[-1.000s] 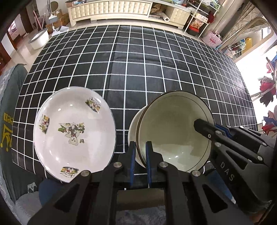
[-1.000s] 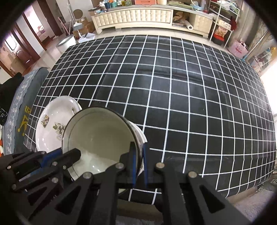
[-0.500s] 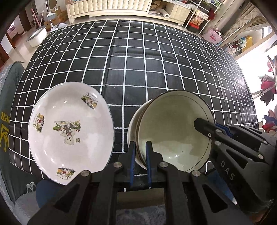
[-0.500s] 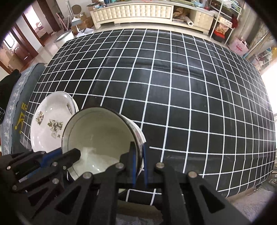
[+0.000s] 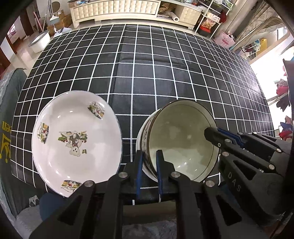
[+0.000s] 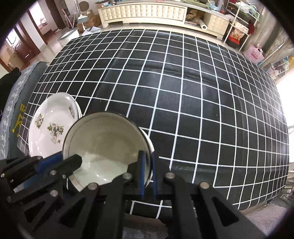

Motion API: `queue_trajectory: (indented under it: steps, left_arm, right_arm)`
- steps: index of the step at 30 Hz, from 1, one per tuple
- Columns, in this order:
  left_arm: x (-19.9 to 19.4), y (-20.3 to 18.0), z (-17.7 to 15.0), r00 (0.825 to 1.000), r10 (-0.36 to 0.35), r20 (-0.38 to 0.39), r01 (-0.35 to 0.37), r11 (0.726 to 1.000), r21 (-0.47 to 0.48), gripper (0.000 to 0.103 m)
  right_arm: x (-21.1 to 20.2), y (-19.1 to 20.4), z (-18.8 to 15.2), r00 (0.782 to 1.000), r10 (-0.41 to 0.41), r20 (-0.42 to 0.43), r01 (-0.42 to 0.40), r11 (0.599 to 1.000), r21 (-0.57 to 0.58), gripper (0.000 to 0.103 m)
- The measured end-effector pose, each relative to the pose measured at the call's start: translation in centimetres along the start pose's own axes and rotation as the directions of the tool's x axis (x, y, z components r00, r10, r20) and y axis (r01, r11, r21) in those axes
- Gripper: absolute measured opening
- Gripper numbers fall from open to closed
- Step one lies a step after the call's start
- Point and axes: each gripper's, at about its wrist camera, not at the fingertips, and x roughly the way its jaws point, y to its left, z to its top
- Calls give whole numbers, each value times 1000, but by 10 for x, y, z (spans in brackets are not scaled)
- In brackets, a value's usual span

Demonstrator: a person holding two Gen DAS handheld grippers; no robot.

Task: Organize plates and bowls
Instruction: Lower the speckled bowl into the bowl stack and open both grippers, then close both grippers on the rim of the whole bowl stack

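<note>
A cream bowl with a dark rim sits nested in a second white bowl at the table's near edge. My left gripper straddles the near left part of its rim. Its jaws are opening, with the pads still against the bowl's wall. My right gripper is shut on the rim at the opposite side and shows in the left wrist view as black fingers. A white plate with flower prints lies just left of the bowls. In the right wrist view the bowl and plate show at lower left.
The table wears a black cloth with a white grid. A dark chair back with yellow letters stands at its left. A cream cabinet and shelves lie beyond the far edge.
The left gripper's pads stand slightly wider apart around the bowl rim than before. The bowls, the plate and the right gripper's hold look the same.
</note>
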Motion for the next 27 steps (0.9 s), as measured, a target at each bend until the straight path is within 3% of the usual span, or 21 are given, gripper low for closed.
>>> queue_trajectory:
  steps: [8,11,13,16,21,23,27]
  left_arm:
    - [-11,8,1,999,-10,31,11,1000,-15,13]
    - [-21,13,3,998,-26,51,26,1000,-12,19]
    - [-28,15,3,997,-23,73,23,1000,-11,23]
    - [-38,17,5,994,-25,107,25,1000,-1,31]
    - [-54,20,3,988,-49,148,48,999,13,40]
    - [-60,24,0,983,-59,176,56,998,25,49]
    - [-70,29,-6,969,-59,241,46,997,61,52]
  right_arm:
    - [-6,-5,-1,1000,29,-3,-29,1000,0,12]
    - [-15,-5,-2,999,39,17,-39,999,-7,27]
    - [-25,-5,-3,998,32,56,-32,999,-8,44]
    - [-39,-8,-4,995,30,99,-29,1000,-6,56]
    - [-58,-21,-8,987,17,161,-23,999,34,63]
    - [-65,-30,-13,980,17,200,-32,997,72,64]
    - [-70,-32,-24,971,17,240,-45,993,109,69]
